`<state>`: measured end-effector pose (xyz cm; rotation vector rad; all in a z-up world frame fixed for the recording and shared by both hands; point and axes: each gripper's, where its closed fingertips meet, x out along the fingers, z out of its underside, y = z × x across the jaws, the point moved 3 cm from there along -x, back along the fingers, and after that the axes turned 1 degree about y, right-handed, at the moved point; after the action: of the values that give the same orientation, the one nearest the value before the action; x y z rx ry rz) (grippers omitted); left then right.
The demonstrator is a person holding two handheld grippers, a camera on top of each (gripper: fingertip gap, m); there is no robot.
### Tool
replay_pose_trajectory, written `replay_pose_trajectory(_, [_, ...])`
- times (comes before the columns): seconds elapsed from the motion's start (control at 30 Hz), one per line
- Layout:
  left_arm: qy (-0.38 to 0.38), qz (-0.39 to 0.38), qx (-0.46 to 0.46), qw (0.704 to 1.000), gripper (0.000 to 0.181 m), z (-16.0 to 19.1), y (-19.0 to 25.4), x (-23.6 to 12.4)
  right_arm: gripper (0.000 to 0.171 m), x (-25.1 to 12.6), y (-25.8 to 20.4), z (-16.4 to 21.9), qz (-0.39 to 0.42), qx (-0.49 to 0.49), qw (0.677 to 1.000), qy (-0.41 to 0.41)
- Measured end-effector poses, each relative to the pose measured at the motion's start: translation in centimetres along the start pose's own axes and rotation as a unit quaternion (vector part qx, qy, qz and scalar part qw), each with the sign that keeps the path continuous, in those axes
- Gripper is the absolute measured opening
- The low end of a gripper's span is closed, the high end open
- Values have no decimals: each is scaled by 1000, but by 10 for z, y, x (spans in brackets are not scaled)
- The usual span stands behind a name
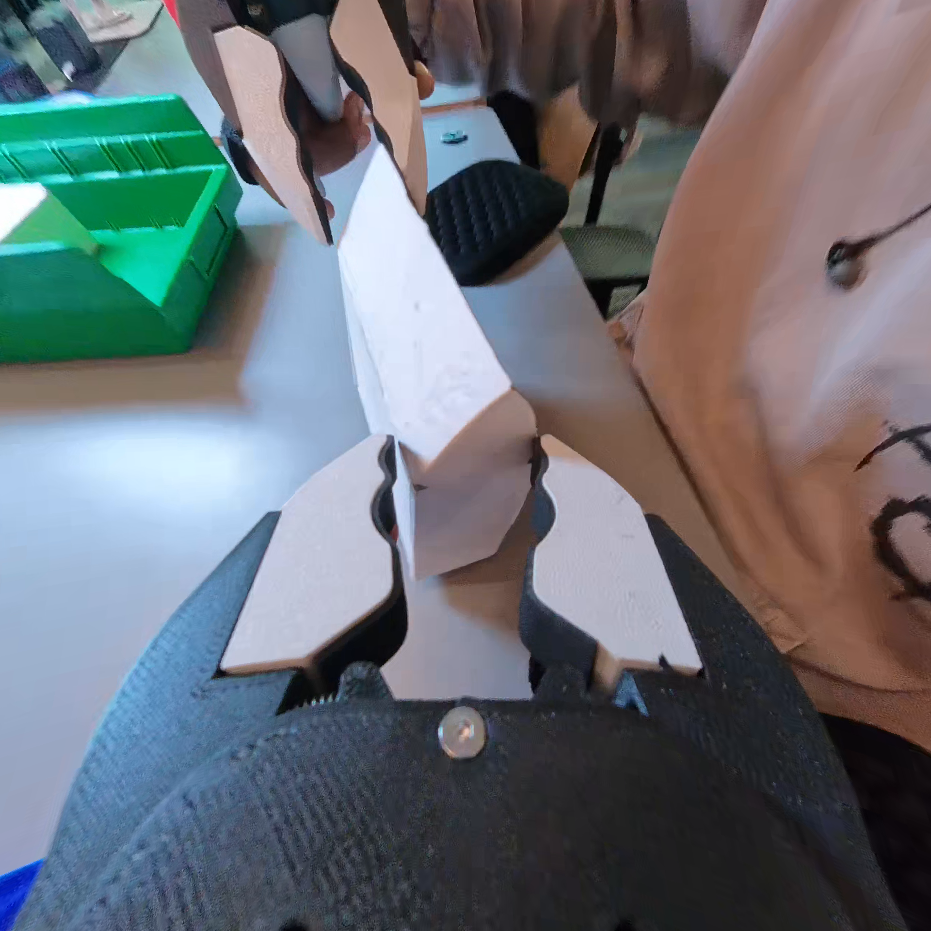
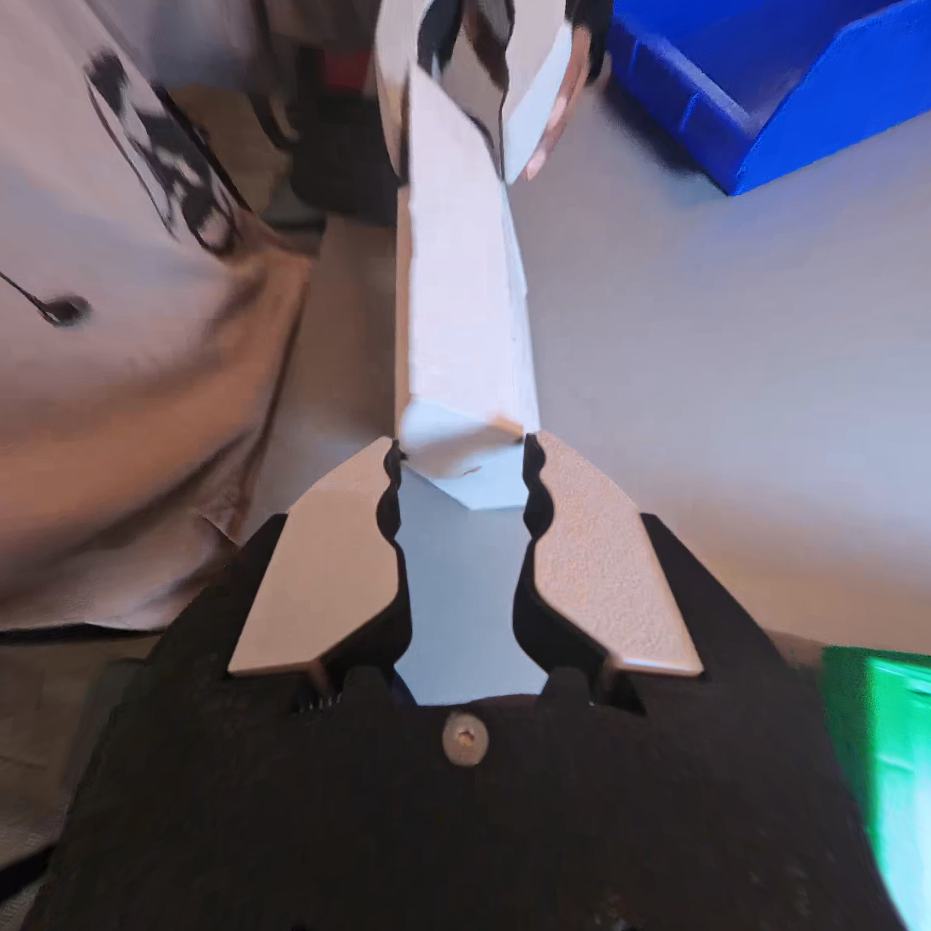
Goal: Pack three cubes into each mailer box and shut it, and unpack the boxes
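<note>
A white mailer box [image 1: 418, 312] hangs edge-on above the grey table [image 1: 126, 478], stretched between my two grippers. My left gripper [image 1: 463, 448] is shut on its near end, where a small side flap [image 1: 463, 514] sticks out between the fingers. My right gripper [image 1: 370, 216] holds the far end at the top of the left wrist view. In the right wrist view the box [image 2: 458, 302] runs away from my right gripper [image 2: 461, 443], whose tips clamp its near end. One blurred finger [image 2: 539, 101] of the left gripper shows at the far end. No cubes are in view.
A green bin [image 1: 126, 252] with dividers stands at the left, with a white item [image 1: 20, 206] in it; it also shows in the right wrist view [image 2: 891, 755]. A blue bin [image 2: 781, 101] stands at the far right. A person in a pink shirt [image 1: 781, 302] and a black chair seat [image 1: 493, 216] are at the table's edge.
</note>
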<state>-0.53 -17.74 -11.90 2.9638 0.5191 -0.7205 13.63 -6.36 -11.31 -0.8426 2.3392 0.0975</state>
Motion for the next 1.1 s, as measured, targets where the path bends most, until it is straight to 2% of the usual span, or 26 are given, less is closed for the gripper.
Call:
replay_pose_trajectory(0.13, [62, 16, -84, 994, 49, 12, -22, -2, 48, 6, 12, 3, -53, 73, 992, 83])
replay_pose_trajectory(0.27, [76, -6, -76, 994, 46, 14, -26, -8, 49, 8, 7, 2, -53, 63, 990, 115])
replay_pose_trajectory(0.5, [52, -16, -15, 998, 48, 1, -17, -22, 60, 6, 4, 7, -5, -20, 998, 52])
replay_pose_trajectory(0.57, [38, -16, -8, 999, 48, 1, -18, -20, 54, 8, 4, 3, 7, -46, 998, 44])
replay_pose_trajectory(0.63, [20, -23, 1, 1000, 38, 2, -19, -15, 42, 9, 2, -4, 4, -52, 997, 49])
replay_pose_trajectory(0.67, [11, -33, 7, 999, 36, 2, -21, -13, 41, 9, 2, -5, 3, -47, 998, 48])
replay_pose_trajectory(0.8, [0, -42, -15, 999, 34, -4, -24, -11, 39, 7, 8, -8, -5, 40, 997, 60])
replay_pose_trajectory(1.03, [10, -29, -132, 991, 33, -9, -25, -11, 37, 6, 10, -13, -4, 207, 977, 57])
replay_pose_trajectory(1.1, [13, -30, -149, 988, 33, -10, -26, -11, 37, 7, 9, -13, -4, 223, 973, 57])
